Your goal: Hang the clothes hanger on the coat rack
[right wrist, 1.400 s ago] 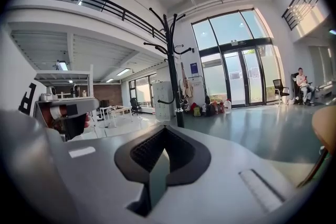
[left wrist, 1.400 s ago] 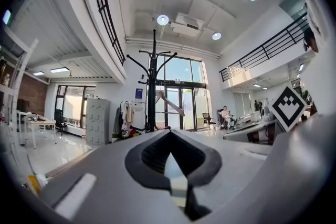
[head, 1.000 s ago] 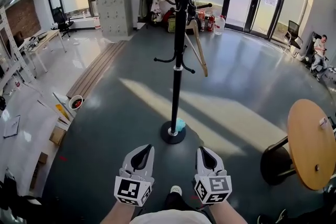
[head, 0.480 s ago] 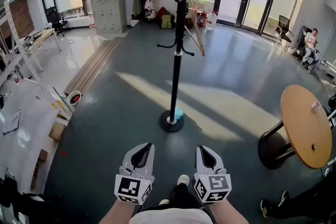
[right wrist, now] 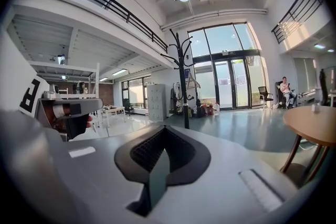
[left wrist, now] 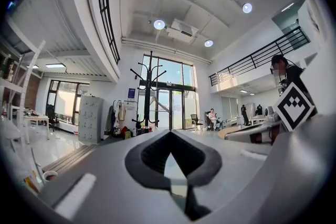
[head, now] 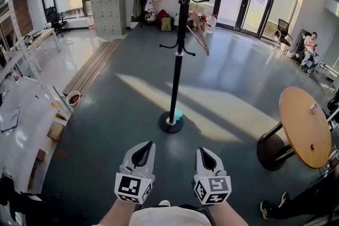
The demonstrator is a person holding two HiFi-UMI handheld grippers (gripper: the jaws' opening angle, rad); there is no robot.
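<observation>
An open hall with a dark grey floor (head: pixel 106 114). The coat rack (head: pixel 179 61) stands at 12 o'clock, and the wooden clothes hanger (head: pixel 201 44) hangs off its 3 o'clock side. The left tongs (head: pixel 143 147) and right tongs (head: pixel 204 152) are pressed together, empty. Compared with a second ago, the rack's base sits farther off: the person has backed away, so the hanging looks finished.

Open floor (head: pixel 132 108) ahead; coat rack (head: pixel 178 61) centre, round table (head: pixel 302 124) right
</observation>
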